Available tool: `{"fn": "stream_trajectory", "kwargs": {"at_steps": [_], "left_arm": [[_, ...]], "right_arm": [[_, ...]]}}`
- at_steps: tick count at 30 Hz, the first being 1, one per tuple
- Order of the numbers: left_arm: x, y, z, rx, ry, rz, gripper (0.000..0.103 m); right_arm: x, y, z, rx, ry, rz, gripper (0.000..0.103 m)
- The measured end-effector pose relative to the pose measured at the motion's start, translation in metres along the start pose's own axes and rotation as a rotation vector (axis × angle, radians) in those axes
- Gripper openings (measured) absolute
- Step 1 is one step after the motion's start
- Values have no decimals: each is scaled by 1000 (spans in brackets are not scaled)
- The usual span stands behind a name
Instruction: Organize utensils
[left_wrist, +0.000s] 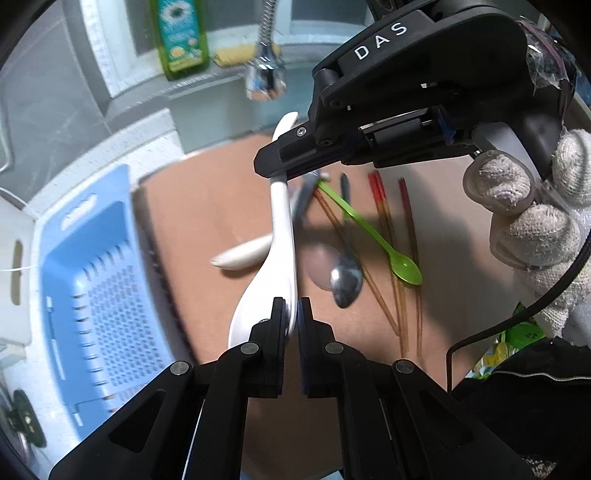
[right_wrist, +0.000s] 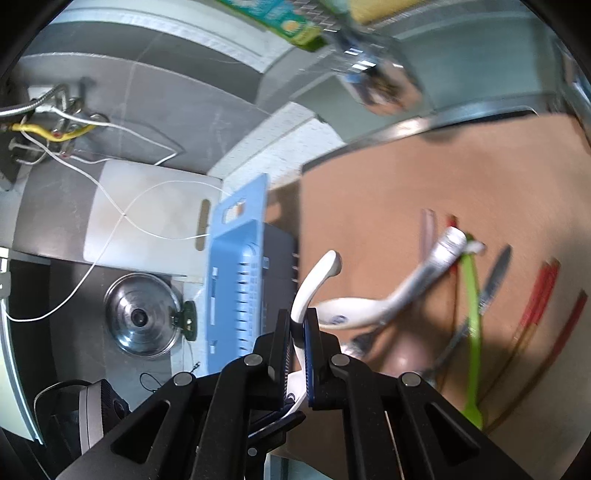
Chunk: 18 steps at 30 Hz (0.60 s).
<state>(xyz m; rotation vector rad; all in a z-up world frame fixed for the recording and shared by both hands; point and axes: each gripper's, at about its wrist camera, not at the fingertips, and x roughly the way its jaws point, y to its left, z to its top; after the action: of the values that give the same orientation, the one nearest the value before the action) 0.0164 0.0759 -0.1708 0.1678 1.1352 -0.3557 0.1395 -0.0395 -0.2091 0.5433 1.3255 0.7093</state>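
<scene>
Your left gripper (left_wrist: 291, 314) fingers pinch white spoon (left_wrist: 277, 236) at bowl end; your right gripper (right_wrist: 297, 332) fingers clamp its handle. Spoon lifted off table (left_wrist: 207, 206), long axis running gripper to gripper. Blue basket (left_wrist: 99, 280) lies left of it, nearer your left hand; carry sideways that way.

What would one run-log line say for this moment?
left gripper: shut on white spoon | right gripper: shut on same spoon | blue basket: beside
</scene>
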Motion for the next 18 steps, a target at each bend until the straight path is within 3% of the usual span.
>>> {"fn": "stream_trajectory", "kwargs": {"at_steps": [5, 18], "left_arm": [[-20, 23, -10, -44, -34, 41, 5], [-5, 107, -55, -249, -14, 83, 4]], "right_arm": [[22, 36, 10, -67, 28, 7, 6], [135, 105, 13, -219, 185, -39, 7]]}}
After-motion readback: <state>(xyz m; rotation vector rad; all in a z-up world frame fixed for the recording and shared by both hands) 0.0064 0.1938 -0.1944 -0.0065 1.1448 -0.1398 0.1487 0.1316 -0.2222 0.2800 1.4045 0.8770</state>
